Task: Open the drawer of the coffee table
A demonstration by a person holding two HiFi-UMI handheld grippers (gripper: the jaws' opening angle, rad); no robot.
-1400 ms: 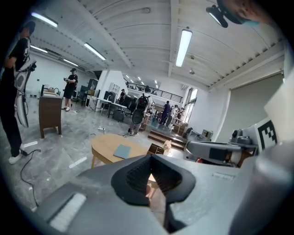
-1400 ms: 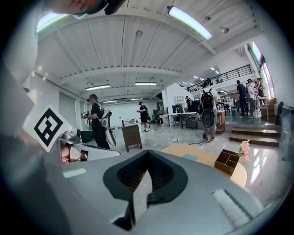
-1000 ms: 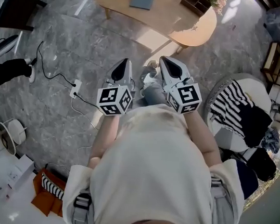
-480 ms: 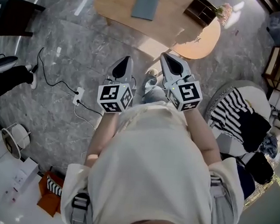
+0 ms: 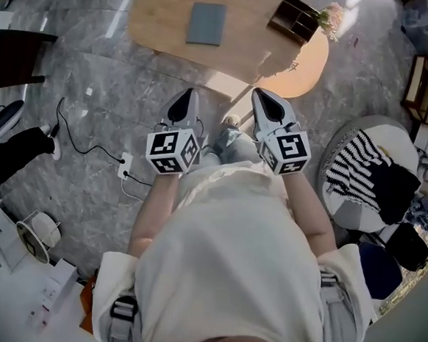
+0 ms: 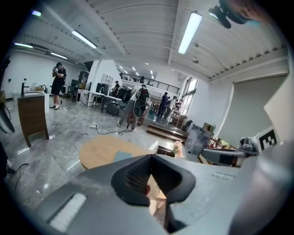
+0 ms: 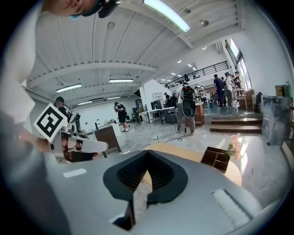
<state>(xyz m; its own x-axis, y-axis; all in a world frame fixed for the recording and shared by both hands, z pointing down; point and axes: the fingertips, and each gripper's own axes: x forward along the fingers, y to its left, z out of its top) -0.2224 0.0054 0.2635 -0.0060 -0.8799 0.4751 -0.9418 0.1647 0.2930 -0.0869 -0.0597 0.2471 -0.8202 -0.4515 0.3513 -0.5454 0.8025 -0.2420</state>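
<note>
Presently, left hand-held gripper and right hand-held gripper closed, empty; we judge unopened jaws could miss the drawer of the bench.

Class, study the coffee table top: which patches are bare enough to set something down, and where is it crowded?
On the coffee table, three patches are bare: the left end beside the grey pad, the strip between that pad and the brown organiser, and the rounded near-right end. It is crowded at the far right corner, where the organiser and the flowers stand.

Pale wooden coffee table, grey book, black-and-white striped cloth.
</note>
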